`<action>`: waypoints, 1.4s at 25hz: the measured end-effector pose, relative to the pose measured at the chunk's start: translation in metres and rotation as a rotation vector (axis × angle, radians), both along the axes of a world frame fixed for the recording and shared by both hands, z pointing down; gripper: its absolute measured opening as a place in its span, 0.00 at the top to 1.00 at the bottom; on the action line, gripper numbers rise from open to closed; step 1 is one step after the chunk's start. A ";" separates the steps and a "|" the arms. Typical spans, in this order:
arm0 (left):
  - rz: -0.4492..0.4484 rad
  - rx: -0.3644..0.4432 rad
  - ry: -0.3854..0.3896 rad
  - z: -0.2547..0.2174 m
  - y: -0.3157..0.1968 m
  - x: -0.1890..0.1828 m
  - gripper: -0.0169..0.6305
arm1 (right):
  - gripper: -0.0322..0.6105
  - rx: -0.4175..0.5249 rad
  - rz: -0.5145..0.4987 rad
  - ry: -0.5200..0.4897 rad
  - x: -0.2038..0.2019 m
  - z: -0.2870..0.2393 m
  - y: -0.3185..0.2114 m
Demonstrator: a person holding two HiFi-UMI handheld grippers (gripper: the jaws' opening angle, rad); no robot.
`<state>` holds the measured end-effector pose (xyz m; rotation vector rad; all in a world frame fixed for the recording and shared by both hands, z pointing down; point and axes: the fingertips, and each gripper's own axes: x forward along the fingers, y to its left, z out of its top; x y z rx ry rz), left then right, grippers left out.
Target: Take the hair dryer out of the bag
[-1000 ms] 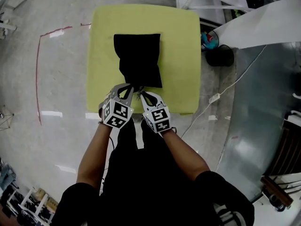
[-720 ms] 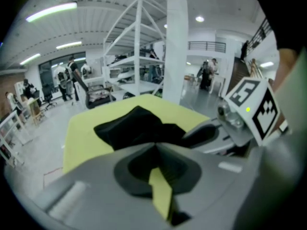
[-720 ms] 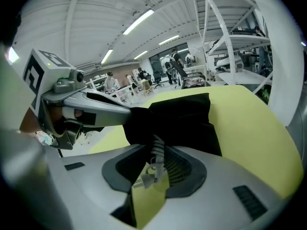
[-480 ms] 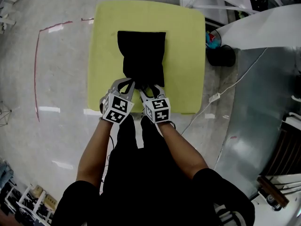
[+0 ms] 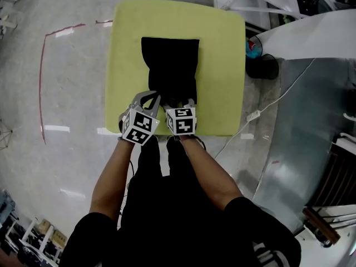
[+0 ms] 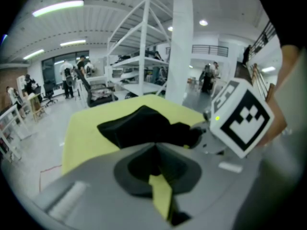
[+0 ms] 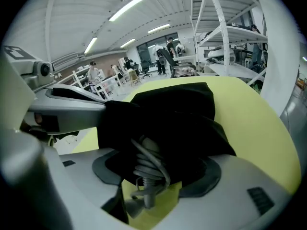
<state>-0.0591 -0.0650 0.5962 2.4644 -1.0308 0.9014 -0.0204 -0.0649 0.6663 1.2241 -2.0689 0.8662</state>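
A black bag (image 5: 169, 65) lies on the yellow-green table (image 5: 222, 65), its mouth toward me. My left gripper (image 5: 154, 98) is shut on the left edge of the bag's mouth (image 6: 144, 128); in the left gripper view black cloth is pinched between the jaws (image 6: 154, 147). My right gripper (image 5: 181, 103) has just been opening, and its jaws now stand wide on either side of the mouth (image 7: 156, 171). Between them the grey hair dryer's handle end, wound with its grey cord (image 7: 148, 169), pokes out of the bag (image 7: 182, 119). The pads do not press on it. The rest of the dryer is hidden inside.
The table's near edge (image 5: 167, 133) runs just under both grippers. On the floor to the right lie a white cable with a plug block (image 5: 253, 115) and a dark bin (image 5: 261, 65). White shelving and people stand far behind the table (image 6: 144, 75).
The right gripper has opened from shut to wide, rolled, and moved forward and down over the bag's mouth. The left gripper keeps its hold on the bag's edge.
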 end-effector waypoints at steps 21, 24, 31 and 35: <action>-0.077 -0.080 0.138 0.012 0.001 -0.013 0.95 | 0.64 -0.035 -0.153 0.176 -0.007 0.020 -0.006; -0.086 -0.075 0.136 0.009 -0.001 -0.016 0.95 | 0.65 -0.020 -0.184 0.136 -0.007 0.011 -0.008; -0.068 -0.022 0.096 -0.002 -0.003 -0.014 0.95 | 0.65 -0.004 -0.226 0.062 0.006 -0.014 0.000; -0.068 -0.012 0.076 -0.004 0.000 -0.011 0.95 | 0.65 -0.022 -0.226 0.020 0.016 -0.021 0.010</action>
